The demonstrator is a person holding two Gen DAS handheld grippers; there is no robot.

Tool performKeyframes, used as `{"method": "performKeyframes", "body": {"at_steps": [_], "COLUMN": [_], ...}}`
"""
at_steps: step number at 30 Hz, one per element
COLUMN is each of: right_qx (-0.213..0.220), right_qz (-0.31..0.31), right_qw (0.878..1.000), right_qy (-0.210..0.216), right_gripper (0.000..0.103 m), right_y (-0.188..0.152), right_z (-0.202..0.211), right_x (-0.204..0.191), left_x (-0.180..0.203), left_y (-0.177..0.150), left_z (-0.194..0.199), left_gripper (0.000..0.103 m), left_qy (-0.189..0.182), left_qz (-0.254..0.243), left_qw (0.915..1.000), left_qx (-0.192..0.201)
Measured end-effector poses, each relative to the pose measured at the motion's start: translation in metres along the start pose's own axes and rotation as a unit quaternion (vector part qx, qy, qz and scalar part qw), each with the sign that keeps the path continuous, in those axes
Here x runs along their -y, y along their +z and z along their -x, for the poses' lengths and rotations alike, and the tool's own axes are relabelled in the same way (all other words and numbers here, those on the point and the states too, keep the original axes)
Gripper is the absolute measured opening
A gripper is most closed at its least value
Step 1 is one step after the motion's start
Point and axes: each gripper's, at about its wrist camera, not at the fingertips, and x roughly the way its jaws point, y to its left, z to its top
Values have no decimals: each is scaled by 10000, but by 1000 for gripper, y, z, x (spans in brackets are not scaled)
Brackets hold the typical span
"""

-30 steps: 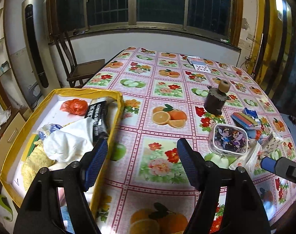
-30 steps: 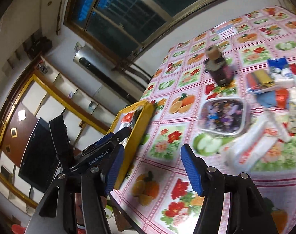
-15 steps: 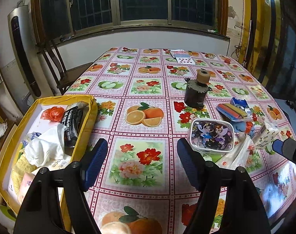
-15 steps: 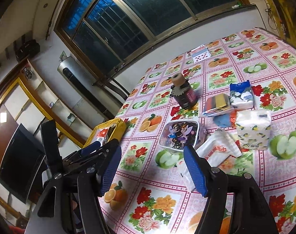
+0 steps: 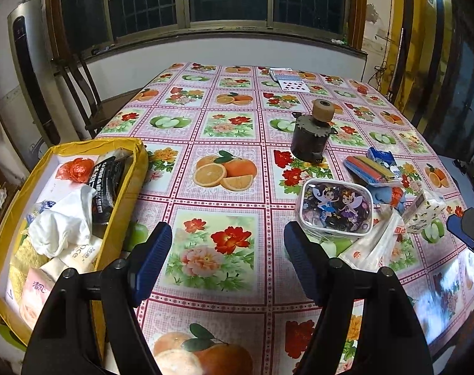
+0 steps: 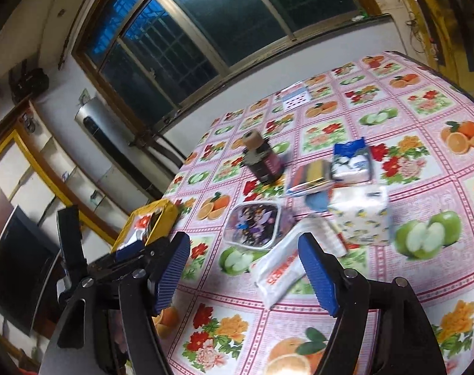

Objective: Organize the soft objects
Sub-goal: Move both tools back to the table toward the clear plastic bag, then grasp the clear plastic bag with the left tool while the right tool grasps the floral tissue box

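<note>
- The left tool [image 5: 226,257] hangs above the table [image 5: 224,118] with its blue pads spread wide and nothing between them.
- The right tool [image 6: 241,276] is likewise wide open and empty, and it is tilted over the table's near right part.
- A white tissue pack with red print [image 6: 279,273] lies flat on the table just ahead of the right tool, between its pads in that view but not touched by them.
- A floral tissue pack [image 6: 360,217] stands just beyond it, beside a clear fairy-print pouch [image 5: 335,207].
- A yellow box [image 5: 124,193] sits at the table's left edge, just left of the left tool, holding a white cloth [image 5: 63,222], a black packet [image 5: 107,184] and an orange bag [image 5: 77,168].
- A dark bottle with a tan cap [image 5: 310,134] stands farther back.
</note>
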Motion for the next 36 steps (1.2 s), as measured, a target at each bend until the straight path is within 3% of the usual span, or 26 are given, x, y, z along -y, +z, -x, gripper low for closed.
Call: {"method": "performKeyframes", "body": {"at_steps": [9,15,21,26,33,36], "right_qx": [37,-63,58,90,41,38], "right_qz": [-411,-674,-738,-814,-899,-892], "right_qw": [9989,9976,9971,9965,9959,9959], "right_qy": [-242,-107,-159,-167,-119,-146], "right_gripper": [75,75,75,75,75,75], "right_y": [2,-4,-6,-6,-8,-9], "right_z": [10,9,22,26,23,24], "right_x": [37,53,64,72,76,77], "left_x": [32,84,128,142,170,174], "left_y": [-2,-9,-22,-26,-23,-21], "left_z": [-9,-21,-37,-50,-65,-69], "left_gripper": [74,75,75,75,75,75], "left_qy": [-619,-1251,-1262,-1163,-1402,-1549], "left_qz": [-207,-817,-1414,-1518,-1880,-1824], "left_qw": [9971,9854,9765,9748,9621,9609], "left_qx": [-401,-813,-1028,-1149,-1390,-1391]}}
